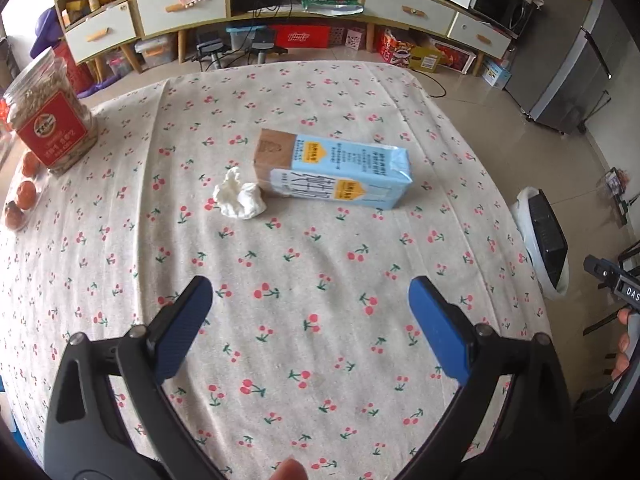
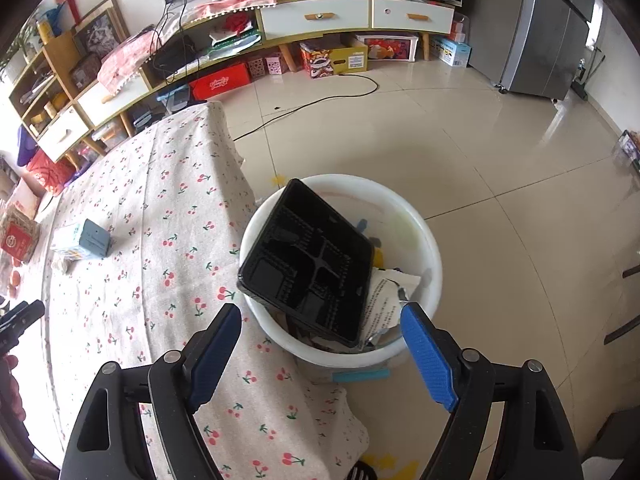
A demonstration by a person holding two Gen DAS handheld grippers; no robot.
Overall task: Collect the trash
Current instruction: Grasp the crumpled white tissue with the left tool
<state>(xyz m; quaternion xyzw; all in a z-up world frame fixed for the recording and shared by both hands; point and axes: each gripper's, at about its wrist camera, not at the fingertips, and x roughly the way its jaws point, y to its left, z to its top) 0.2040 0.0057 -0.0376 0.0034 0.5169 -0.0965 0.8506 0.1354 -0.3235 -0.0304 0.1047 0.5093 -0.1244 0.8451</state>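
Left wrist view: the left gripper (image 1: 310,312) hangs over the cherry-print tablecloth (image 1: 320,360) with its blue pads spread wide and nothing between them. Ahead of it lie the two pieces of rubbish not yet collected, a crumpled tissue (image 1: 240,198) and, touching it, a light-blue carton (image 1: 336,170) lying on its side. A jar with a red label (image 1: 52,120) and some orange fruit (image 1: 26,194) sit at the table's left edge and look like things to leave alone. The step in hand appears to be the reach for the next piece; the next move would call for carrying the open jaws forward to the tissue or carton and closing on it. Right wrist view: the right gripper (image 2: 322,344) is likewise open and empty, poised above the white bin (image 2: 416,216) standing on the floor just beside the table. A black compartment tray (image 2: 308,260) leans inside the bin over crumpled paper (image 2: 384,300). The carton (image 2: 94,238) shows small and far off at the left. The tray hides most of the bin's contents, the carton's print is unreadable, and a hand is cut off at the frame edge.
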